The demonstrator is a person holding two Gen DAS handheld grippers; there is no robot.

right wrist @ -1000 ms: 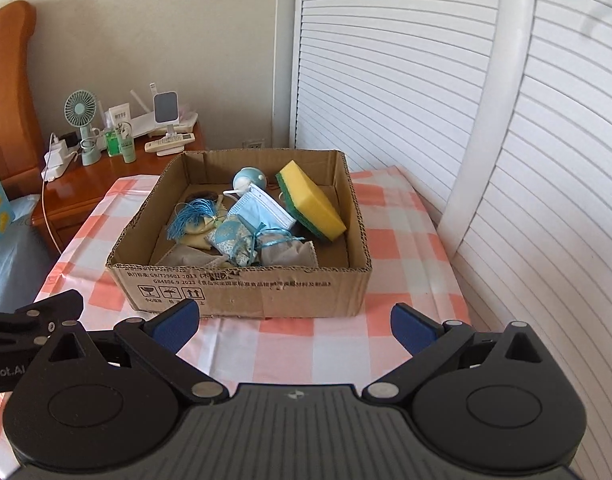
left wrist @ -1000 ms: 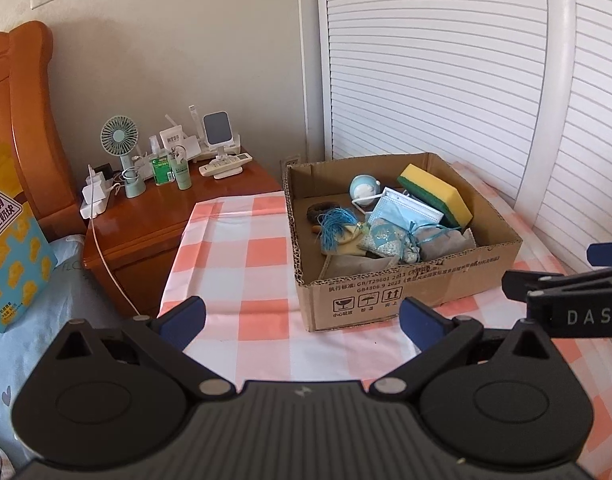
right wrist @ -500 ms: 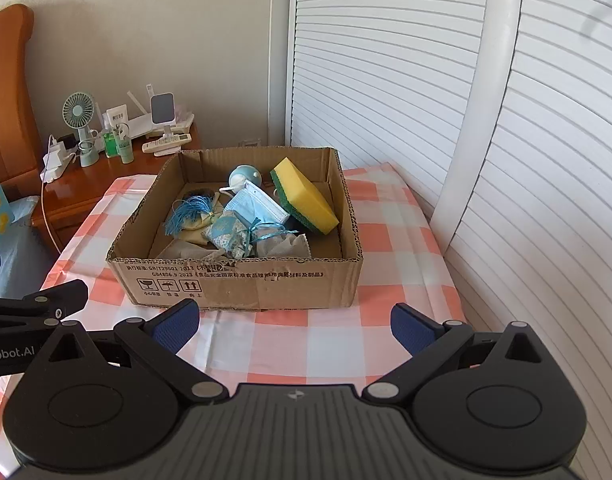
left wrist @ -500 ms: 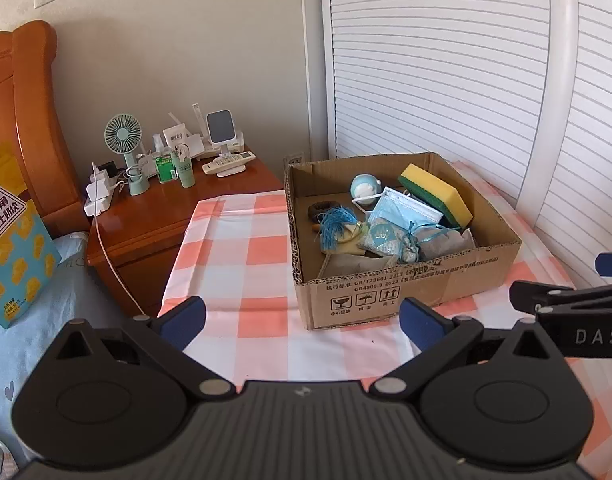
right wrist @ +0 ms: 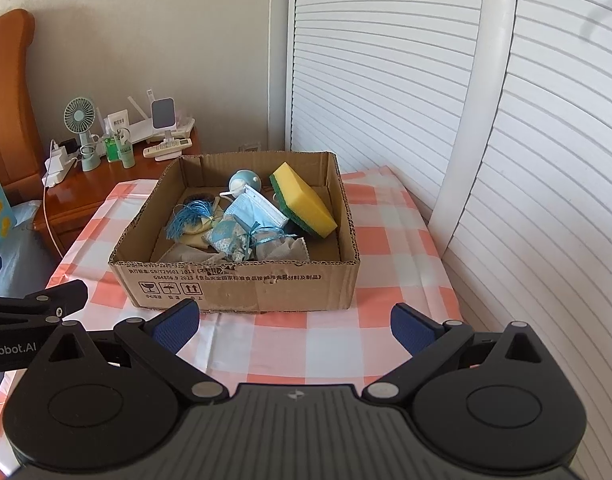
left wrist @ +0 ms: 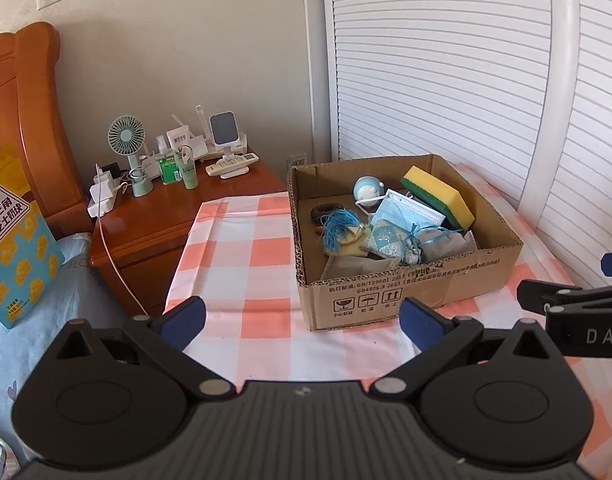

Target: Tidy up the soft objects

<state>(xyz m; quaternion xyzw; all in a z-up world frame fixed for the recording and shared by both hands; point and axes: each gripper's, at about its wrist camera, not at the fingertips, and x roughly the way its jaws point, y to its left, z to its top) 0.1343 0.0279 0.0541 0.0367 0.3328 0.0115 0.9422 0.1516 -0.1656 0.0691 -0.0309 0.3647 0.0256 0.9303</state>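
— Cardboard, brown and corrugated: the open box [right wrist: 242, 280] sits on our surface with the orange-and-white checked cloth [right wrist: 386, 240], and the soft things all lie inside it.

— Which ones do we see?

— A yellow-and-green rectangular sponge [right wrist: 304, 200] leaning at the right wall, a pale blue pleated face mask [right wrist: 258, 210] beside it, a blue string tassel [right wrist: 190, 216], grey cloth pouches [right wrist: 280, 249].

— And our tools?

— Left hand-held gripper [left wrist: 302, 316] and right hand-held gripper [right wrist: 294, 322] both spread wide, holding nothing, short of the box.

— So sorting could be starting or finished; we judge nothing further.
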